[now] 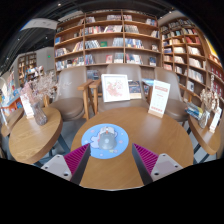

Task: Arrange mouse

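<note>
A grey mouse (106, 140) rests on a round light-blue mouse mat (104, 141) on a round wooden table (150, 125). My gripper (111, 158) hovers just short of the mat, open, its pink finger pads (76, 157) spread wide to either side. Nothing is between the fingers; the mouse lies just ahead of them, in line with the gap.
At the table's far edge stand a display card (115, 88) and a white-and-orange sign (159, 97). Wooden chairs (90, 97) sit behind it. Another round table (30, 135) with items is to the left. Bookshelves (110, 40) fill the back wall.
</note>
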`<state>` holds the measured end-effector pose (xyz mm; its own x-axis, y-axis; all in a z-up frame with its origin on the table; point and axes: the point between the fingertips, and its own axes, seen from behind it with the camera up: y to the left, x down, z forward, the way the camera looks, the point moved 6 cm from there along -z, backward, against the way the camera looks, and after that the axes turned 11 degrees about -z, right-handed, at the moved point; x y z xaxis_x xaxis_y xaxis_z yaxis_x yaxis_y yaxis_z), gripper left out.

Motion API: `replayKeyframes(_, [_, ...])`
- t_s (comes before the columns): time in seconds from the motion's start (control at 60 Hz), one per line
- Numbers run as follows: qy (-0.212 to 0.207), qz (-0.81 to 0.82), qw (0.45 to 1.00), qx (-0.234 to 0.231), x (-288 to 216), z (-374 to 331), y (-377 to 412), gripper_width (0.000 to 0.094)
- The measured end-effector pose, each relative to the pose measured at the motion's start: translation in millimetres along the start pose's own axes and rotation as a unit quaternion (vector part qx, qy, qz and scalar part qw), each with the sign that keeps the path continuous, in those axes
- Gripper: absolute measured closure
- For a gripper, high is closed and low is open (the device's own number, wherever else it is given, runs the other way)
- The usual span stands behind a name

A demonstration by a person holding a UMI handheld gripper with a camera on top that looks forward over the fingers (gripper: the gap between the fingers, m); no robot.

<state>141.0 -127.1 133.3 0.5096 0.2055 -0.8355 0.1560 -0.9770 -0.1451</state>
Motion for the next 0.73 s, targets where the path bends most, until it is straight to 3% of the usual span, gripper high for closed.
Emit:
replayKeyframes(0.35, [-0.010,-0.005,0.999,0.032,51,-159,-29,0.0084])
replayKeyframes(0.733, [-0.035,-0.011,0.998,0.049,69,-206,-46,0.0082])
